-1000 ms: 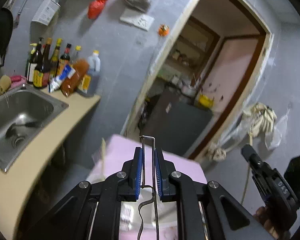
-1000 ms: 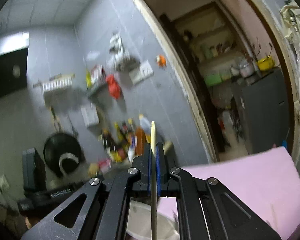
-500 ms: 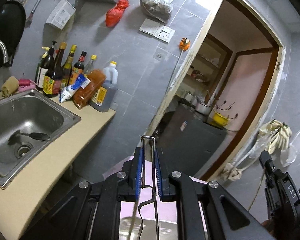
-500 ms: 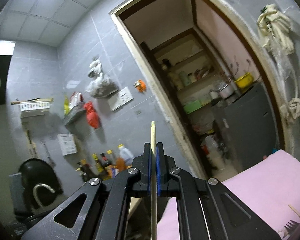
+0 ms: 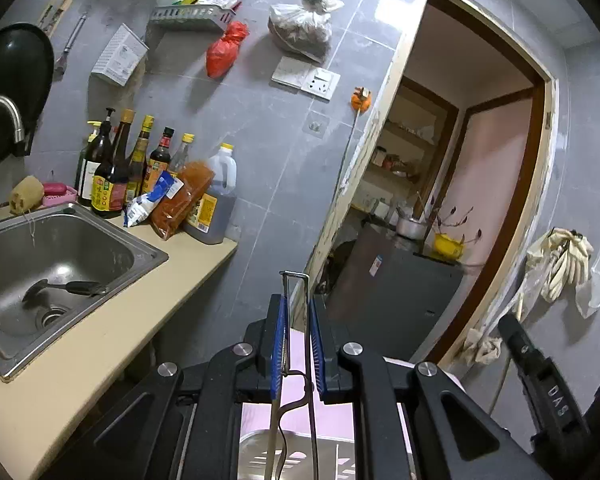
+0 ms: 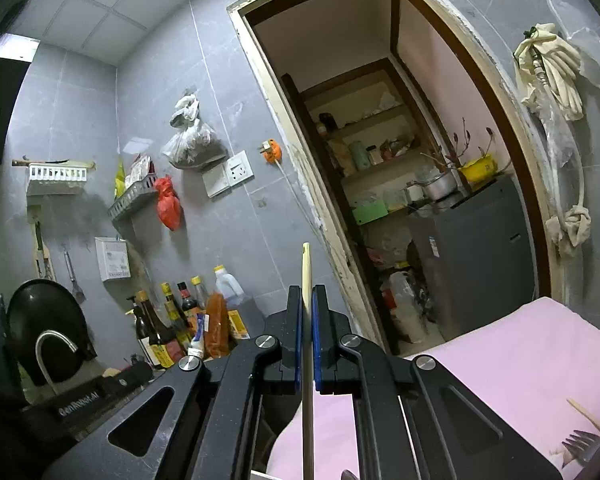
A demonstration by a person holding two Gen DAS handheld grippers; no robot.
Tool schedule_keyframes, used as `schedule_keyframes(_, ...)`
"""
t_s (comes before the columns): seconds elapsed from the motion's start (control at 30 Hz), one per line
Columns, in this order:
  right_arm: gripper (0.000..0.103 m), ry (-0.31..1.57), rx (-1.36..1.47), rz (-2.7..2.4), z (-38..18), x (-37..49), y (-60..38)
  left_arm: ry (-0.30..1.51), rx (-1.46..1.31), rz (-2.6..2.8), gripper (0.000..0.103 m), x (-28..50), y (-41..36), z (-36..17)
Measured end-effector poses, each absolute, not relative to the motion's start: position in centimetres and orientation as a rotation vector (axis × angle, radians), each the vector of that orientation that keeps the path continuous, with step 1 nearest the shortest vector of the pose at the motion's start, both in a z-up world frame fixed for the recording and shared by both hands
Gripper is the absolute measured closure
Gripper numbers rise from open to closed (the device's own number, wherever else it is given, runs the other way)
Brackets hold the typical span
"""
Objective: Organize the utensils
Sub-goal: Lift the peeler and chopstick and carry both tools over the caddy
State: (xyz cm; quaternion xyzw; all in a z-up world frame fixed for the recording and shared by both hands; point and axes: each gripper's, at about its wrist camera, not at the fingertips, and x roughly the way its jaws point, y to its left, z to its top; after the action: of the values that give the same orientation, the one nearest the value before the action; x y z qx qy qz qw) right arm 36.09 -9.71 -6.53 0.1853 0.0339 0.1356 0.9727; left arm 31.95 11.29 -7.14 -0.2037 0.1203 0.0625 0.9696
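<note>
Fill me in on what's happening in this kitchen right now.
A person is sorting utensils with two handheld grippers. The left gripper is shut on a thin metal wire handle, raised above a perforated steel tray on the pink cloth. The right gripper is shut on a pale wooden chopstick, pointing upward. A dark fork and another wooden stick lie on the cloth, not yet sorted.

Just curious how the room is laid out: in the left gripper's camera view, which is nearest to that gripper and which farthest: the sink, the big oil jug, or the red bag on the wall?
1. Sink, lower left.
2. Oil jug, on the counter's far end.
3. Red bag, high on the wall.
</note>
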Motion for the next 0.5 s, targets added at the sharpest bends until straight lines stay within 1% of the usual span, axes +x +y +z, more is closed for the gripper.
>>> schedule_keyframes(0.2,0.099,0.056,0.339,0.27,-6.5,35.7,-9.6,0.215,-0.476,0.128,0.091,31.3,12.5,-7.1)
schedule_keyframes(0.5,0.099,0.071,0.336,0.238,-7.2,35.4,-10.1,0.205,-0.472,0.139,0.091,30.7,12.7,-7.4)
